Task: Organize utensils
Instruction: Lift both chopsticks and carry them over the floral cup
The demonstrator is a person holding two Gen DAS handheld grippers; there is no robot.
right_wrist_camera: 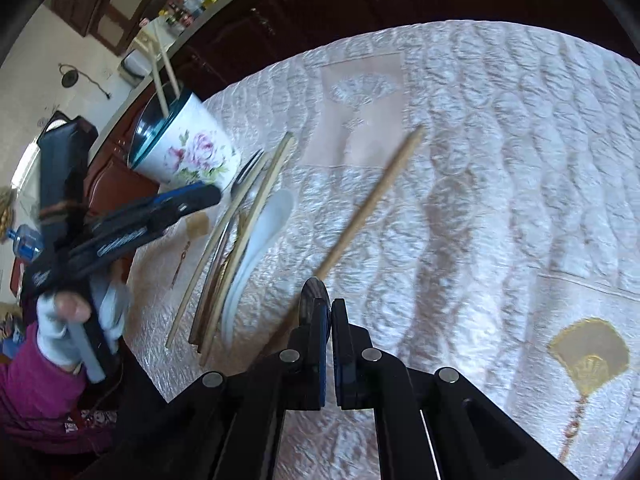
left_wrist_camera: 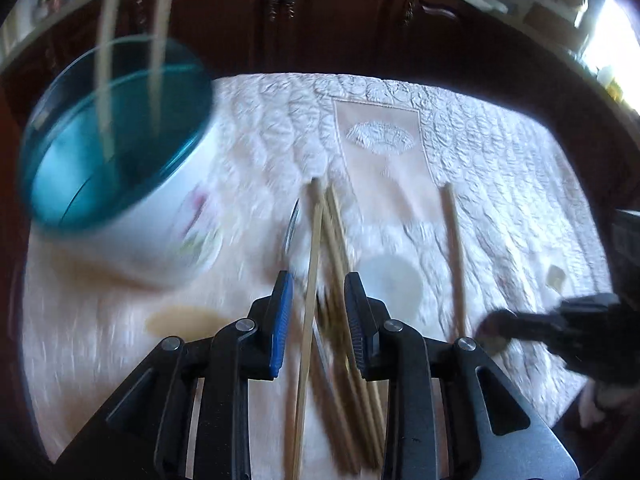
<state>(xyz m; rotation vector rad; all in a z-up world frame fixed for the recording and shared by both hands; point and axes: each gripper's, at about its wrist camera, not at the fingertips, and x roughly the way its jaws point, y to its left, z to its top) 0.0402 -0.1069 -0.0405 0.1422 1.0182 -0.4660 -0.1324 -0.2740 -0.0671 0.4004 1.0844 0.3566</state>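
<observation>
A white floral cup with a teal rim (left_wrist_camera: 120, 168) stands at the left, with two chopsticks (left_wrist_camera: 106, 80) in it; it also shows in the right wrist view (right_wrist_camera: 188, 148). My left gripper (left_wrist_camera: 318, 292) is open above a pile of chopsticks (left_wrist_camera: 332, 264), a fork and a white spoon (left_wrist_camera: 394, 284). The pile shows in the right wrist view (right_wrist_camera: 240, 240) with the fork (right_wrist_camera: 248, 172) and spoon (right_wrist_camera: 260, 240). My right gripper (right_wrist_camera: 330, 312) is shut on the end of a single wooden chopstick (right_wrist_camera: 372, 200), which also shows in the left wrist view (left_wrist_camera: 454, 256).
A white quilted cloth (right_wrist_camera: 500, 160) covers the table. Dark wooden cabinets (left_wrist_camera: 320, 12) stand behind it. The left gripper and the gloved hand holding it show in the right wrist view (right_wrist_camera: 120, 232). The right gripper shows at the right edge of the left wrist view (left_wrist_camera: 560, 320).
</observation>
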